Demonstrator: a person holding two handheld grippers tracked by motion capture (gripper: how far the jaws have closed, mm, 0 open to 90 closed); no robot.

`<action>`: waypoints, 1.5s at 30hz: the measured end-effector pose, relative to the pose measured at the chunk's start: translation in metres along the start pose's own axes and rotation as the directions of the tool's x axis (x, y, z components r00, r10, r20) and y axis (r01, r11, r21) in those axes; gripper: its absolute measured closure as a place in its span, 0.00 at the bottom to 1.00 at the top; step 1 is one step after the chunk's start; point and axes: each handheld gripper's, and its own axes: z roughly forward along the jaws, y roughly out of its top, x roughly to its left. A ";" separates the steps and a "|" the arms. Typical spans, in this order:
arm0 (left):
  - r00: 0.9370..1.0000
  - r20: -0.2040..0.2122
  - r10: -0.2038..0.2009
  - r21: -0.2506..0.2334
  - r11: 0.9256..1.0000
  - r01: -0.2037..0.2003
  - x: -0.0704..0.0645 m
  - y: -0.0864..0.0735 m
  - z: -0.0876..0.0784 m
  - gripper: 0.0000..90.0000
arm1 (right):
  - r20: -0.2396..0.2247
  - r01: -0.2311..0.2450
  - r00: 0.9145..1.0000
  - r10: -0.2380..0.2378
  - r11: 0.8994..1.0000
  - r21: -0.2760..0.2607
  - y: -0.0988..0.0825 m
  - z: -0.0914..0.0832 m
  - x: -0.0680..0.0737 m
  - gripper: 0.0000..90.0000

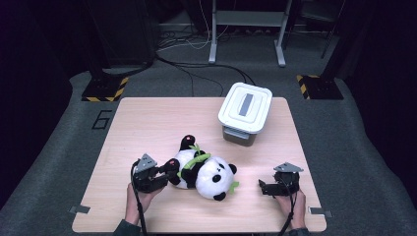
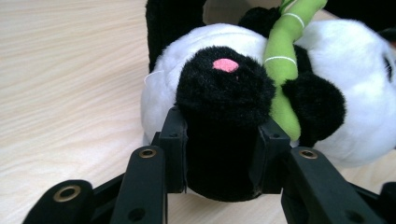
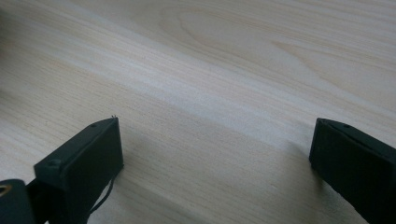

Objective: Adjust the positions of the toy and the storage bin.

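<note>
I see the left gripper (image 2: pixel 219 140) clamped on a black leg of the panda plush (image 1: pixel 204 172), which lies on its back at the tabletop's (image 1: pixel 147 123) near middle. The right gripper (image 1: pixel 268 187) rests released, well apart to the right. Beyond the panda stands a lidded white box (image 1: pixel 245 112).

From above, my left gripper (image 1: pixel 164 173) hides the panda's (image 1: pixel 204 172) leg where I clamp it. In my left gripper view the panda's head runs off the right edge, the bamboo stalk (image 2: pixel 285 60) off the top. My right gripper's (image 3: pixel 215 154) jaws are cut off below.
</note>
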 end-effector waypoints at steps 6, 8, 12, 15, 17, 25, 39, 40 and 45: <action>1.000 -0.007 0.004 -0.021 1.000 -0.004 -0.001 -0.002 -0.001 0.73 | 0.001 -0.001 1.000 0.001 1.000 -0.001 0.000 0.000 0.000 0.02; 1.000 -0.009 0.006 -0.021 1.000 -0.006 0.000 -0.001 -0.002 0.73 | 0.001 -0.001 1.000 0.001 1.000 -0.001 0.000 0.000 0.000 0.02; 1.000 -0.030 -0.005 -0.034 0.999 0.004 0.006 -0.002 -0.006 0.73 | 0.000 -0.005 1.000 0.005 1.000 0.000 0.000 0.000 0.000 0.02; 0.999 -0.052 -0.017 -0.044 0.999 0.014 0.011 -0.003 -0.010 0.73 | 0.000 -0.001 1.000 0.001 1.000 -0.001 0.000 0.000 0.000 0.02; 0.998 -0.064 -0.022 -0.047 0.999 0.019 0.015 -0.004 -0.013 0.73 | 0.001 -0.001 1.000 0.001 1.000 -0.002 0.000 0.000 0.000 0.03; 0.993 -0.109 -0.038 -0.058 0.998 0.031 0.033 -0.006 -0.027 0.73 | 0.001 -0.001 1.000 0.001 1.000 -0.002 0.000 0.000 0.000 0.03; 0.981 -0.179 -0.073 -0.065 0.996 0.063 0.072 -0.011 -0.051 0.73 | 0.002 -0.002 1.000 0.002 1.000 -0.002 0.000 0.000 0.000 0.03; 0.980 -0.184 -0.079 -0.069 0.995 0.067 0.074 -0.012 -0.052 0.73 | 0.002 -0.001 1.000 0.001 1.000 -0.002 0.000 0.000 0.000 0.03; 0.972 -0.216 -0.090 -0.071 0.995 0.076 0.087 -0.013 -0.060 0.73 | 0.003 -0.002 1.000 0.002 1.000 -0.001 0.000 0.000 0.000 0.03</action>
